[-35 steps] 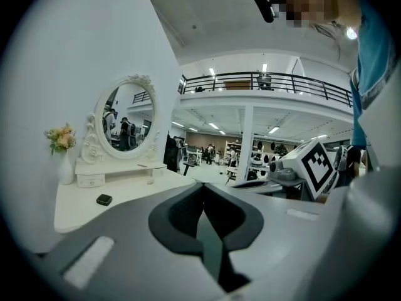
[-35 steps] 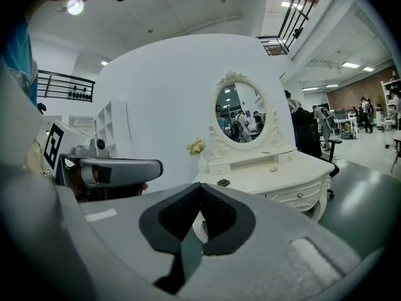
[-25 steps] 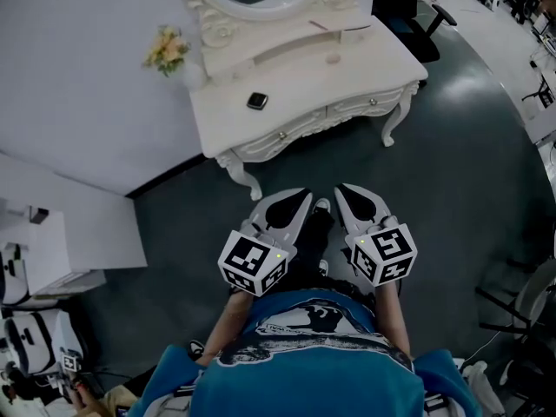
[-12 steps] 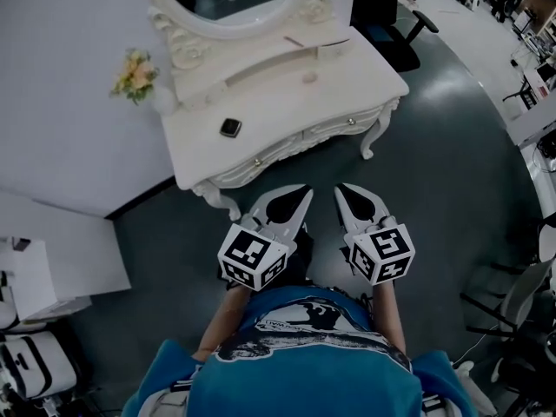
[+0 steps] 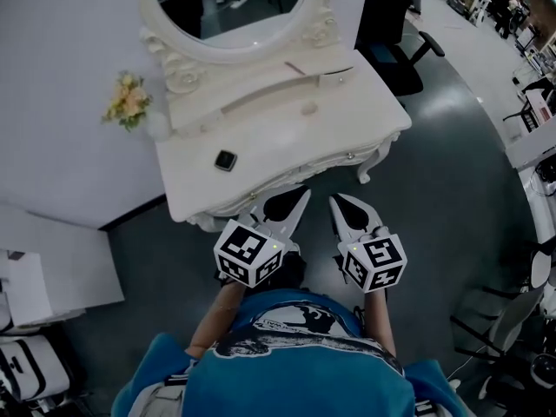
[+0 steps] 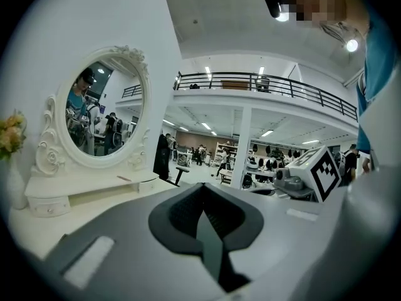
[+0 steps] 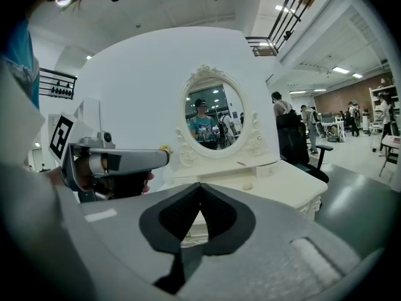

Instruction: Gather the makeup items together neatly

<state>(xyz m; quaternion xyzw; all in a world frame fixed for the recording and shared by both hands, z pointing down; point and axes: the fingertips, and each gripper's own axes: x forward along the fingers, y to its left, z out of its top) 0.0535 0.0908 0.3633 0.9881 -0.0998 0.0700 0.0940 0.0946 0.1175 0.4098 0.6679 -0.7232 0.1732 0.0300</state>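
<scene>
**Head view.** Both forearms reach forward, side by side and about level. The left hand-held gripper (image 5: 295, 196) and the right hand-held gripper (image 5: 335, 201) point at the front edge of a white dressing table (image 5: 195, 211). Their tips are near it, over a grey floor (image 5: 452, 189). Each has a smooth grey shell tapering to a point, with a marker cube (image 5: 250, 252) at the rear.

The table has carved scrollwork and curved legs. An oval mirror (image 5: 230, 7) stands at the back and pale flowers (image 5: 127, 101) at its left.

A small dark square compact (image 5: 226, 160), glossy, lies flat at the left front of the worktop (image 5: 287, 142). A pale rounded item (image 5: 308, 107) sits further back, well apart from it. A thin stick (image 5: 295, 66) lies on the raised shelf (image 5: 261, 81).

**Left gripper view.** The jaws are together, the dark ribbed pads meeting in a line with nothing between. The mirror is off to the left.

**Right gripper view.** The jaws are closed tip to tip and hold nothing. The dressing table is straight ahead, and the left hand-held gripper is alongside.
</scene>
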